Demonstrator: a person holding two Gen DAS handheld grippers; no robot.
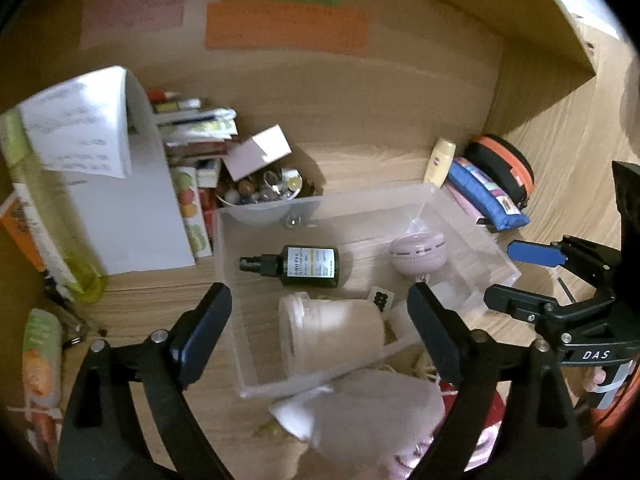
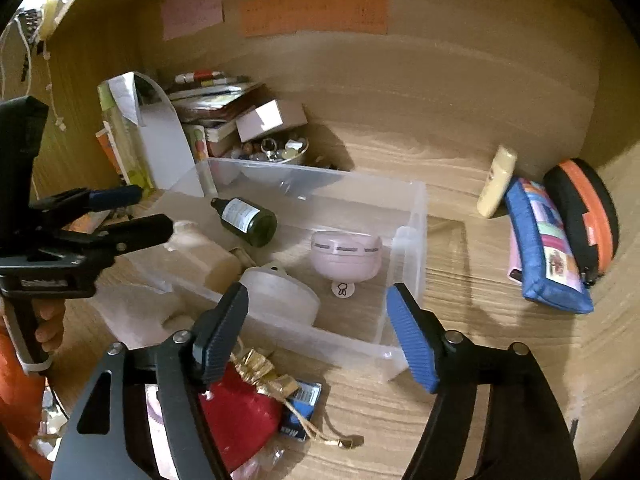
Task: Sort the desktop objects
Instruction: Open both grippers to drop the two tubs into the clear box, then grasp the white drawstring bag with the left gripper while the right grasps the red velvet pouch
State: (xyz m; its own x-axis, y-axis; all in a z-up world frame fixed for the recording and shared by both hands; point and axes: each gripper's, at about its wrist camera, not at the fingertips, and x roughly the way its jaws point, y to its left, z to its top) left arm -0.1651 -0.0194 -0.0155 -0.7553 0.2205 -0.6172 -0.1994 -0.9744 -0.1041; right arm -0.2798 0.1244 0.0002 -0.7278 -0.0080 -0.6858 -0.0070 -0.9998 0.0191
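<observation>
Inside the clear bin (image 1: 460, 216), the beige jar (image 1: 332, 336) lies below the spread, empty left gripper (image 1: 316, 332); right gripper (image 2: 320, 332) likewise spread.

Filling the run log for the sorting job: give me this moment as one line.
left gripper open, empty | right gripper open, empty | clear bin holds dark spray bottle, pink round case, beige jar

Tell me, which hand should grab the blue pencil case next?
Probably the right. The blue pencil case lies on the desk outside the clear bin, on the right gripper's side. The left gripper hangs over the bin's other end. Both jaws are open and empty.
</observation>
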